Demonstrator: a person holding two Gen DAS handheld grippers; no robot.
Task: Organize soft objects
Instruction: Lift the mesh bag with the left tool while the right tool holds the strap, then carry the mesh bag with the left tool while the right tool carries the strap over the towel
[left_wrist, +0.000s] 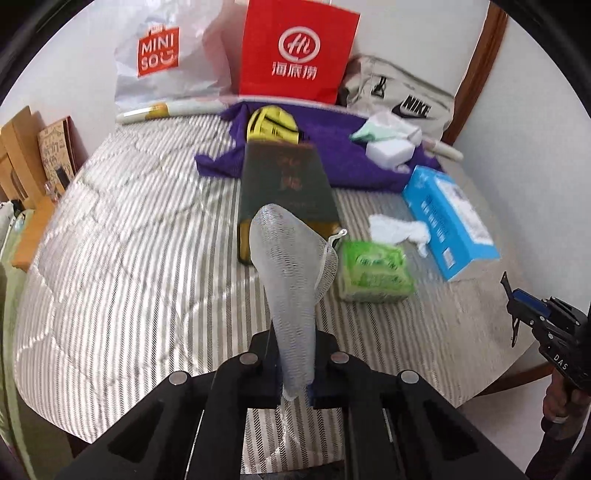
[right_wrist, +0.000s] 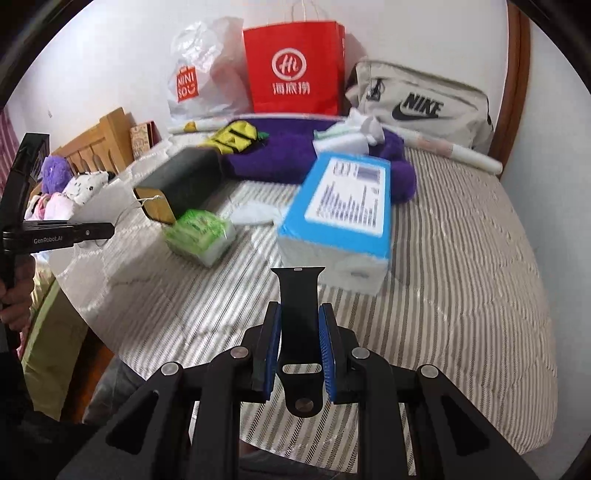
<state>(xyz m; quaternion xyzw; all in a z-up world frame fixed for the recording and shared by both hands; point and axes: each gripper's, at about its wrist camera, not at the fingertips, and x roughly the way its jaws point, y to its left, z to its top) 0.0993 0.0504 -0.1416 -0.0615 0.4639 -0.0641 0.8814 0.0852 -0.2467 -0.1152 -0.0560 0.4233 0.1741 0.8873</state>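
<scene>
Mesh pouch, white and netted, stands up from the left claw, whose jaws are clamped on its lower end; the pouch is lifted off the striped bed. Just beyond that claw lies a dark green box, and ahead to its right sit a green tissue pack, a crumpled white tissue and a blue box. Farther ahead a purple cloth carries a yellow item and white sponges.

The right claw is clamped on a black watch strap, blue pads pressing its two edges, the strap pointing forward above the bed. The blue box lies just ahead of this claw, the tissue pack ahead to its left. Against the far wall stand a red paper bag, a white plastic bag and a beige Nike bag.
</scene>
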